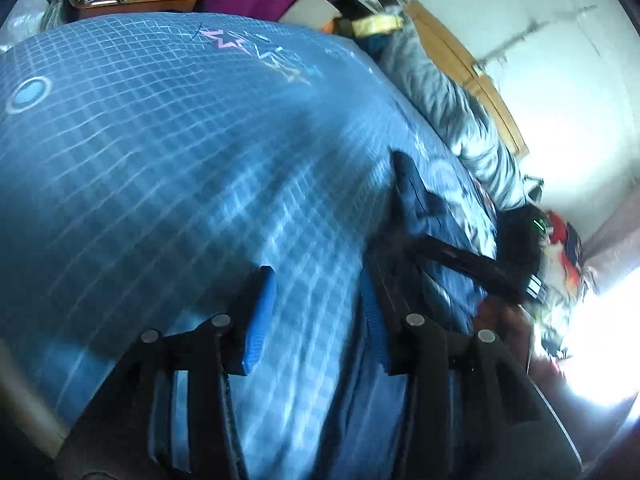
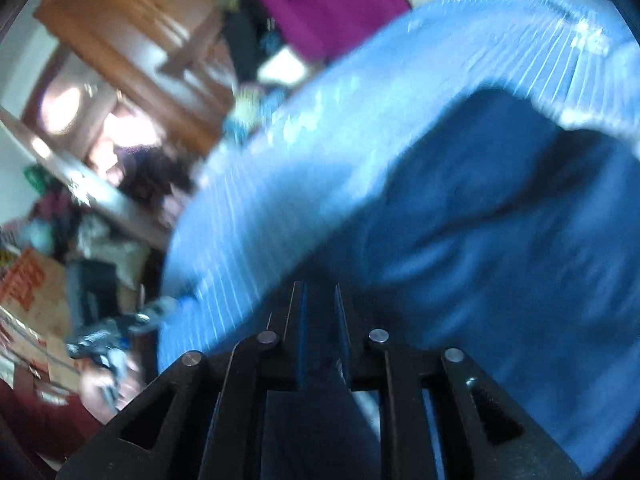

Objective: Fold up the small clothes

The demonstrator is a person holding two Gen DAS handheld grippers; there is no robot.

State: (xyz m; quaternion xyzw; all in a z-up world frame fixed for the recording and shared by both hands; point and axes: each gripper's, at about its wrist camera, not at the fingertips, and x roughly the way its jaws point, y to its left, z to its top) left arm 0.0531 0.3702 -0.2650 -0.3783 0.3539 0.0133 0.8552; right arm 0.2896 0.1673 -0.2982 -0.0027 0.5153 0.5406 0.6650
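Right gripper (image 2: 320, 312) clamped on dark blue garment (image 2: 500, 240) edge; left gripper (image 1: 316, 316) apart. Soft, limp; take corners, 3 o'clock.

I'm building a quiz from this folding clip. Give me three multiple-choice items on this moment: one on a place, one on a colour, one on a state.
1. Where does the dark blue garment lie in the left wrist view?
A. To the right of the left gripper, on the bed cover
B. On the wooden furniture
C. On the purple cloth

2. What colour is the checked bed cover?
A. Red
B. Light blue
C. Yellow

3. How does the left gripper stand?
A. Shut on the garment
B. Shut on the bed cover
C. Open, nothing between its fingers

Answers:
1 A, the dark cloth lies right of the gripper on the checked cover.
2 B, the cover is light blue with pale grid lines.
3 C, its blue pads stand wide apart with only the cover seen between them.
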